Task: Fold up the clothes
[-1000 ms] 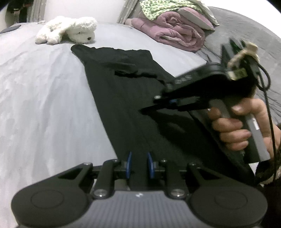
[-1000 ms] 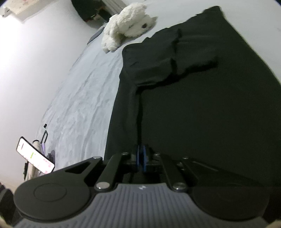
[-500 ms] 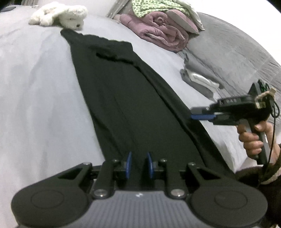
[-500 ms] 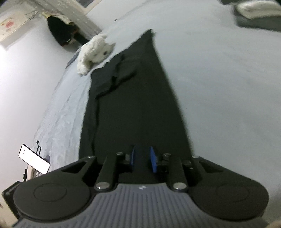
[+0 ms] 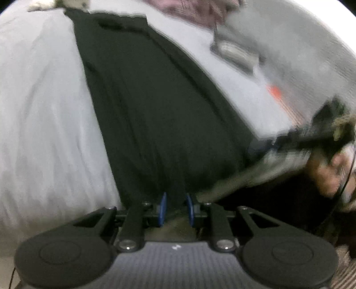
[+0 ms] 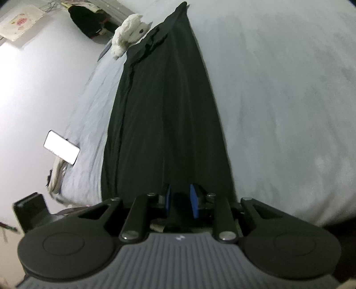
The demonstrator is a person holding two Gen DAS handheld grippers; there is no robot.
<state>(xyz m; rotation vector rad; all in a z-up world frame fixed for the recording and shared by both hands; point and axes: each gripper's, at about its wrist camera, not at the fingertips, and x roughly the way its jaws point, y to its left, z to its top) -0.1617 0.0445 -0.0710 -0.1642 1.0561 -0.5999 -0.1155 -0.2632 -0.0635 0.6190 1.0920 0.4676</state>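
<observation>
In the left wrist view, the left gripper (image 5: 175,205) has its blue pads narrowly apart with the near edge of the black garment (image 5: 155,106) bunched between them, so it grips the cloth. The garment stretches taut away up the grey bed (image 5: 40,115) toward a white plush toy (image 5: 55,2) at the far end. At the right edge, blurred, the right gripper (image 5: 264,145) holds the garment's other near corner, and the person's hand (image 5: 329,173) wraps its handle. A folded grey item (image 5: 235,52) and a pink blanket (image 5: 189,11) lie beyond.

In the right wrist view, the right gripper (image 6: 180,197) holds the dark cloth between narrowly parted pads; its jaws have just been opening slightly. The garment (image 6: 166,111) runs long and narrow to the plush toy (image 6: 129,31). A lit phone (image 6: 61,146) stands left of the bed (image 6: 278,100).
</observation>
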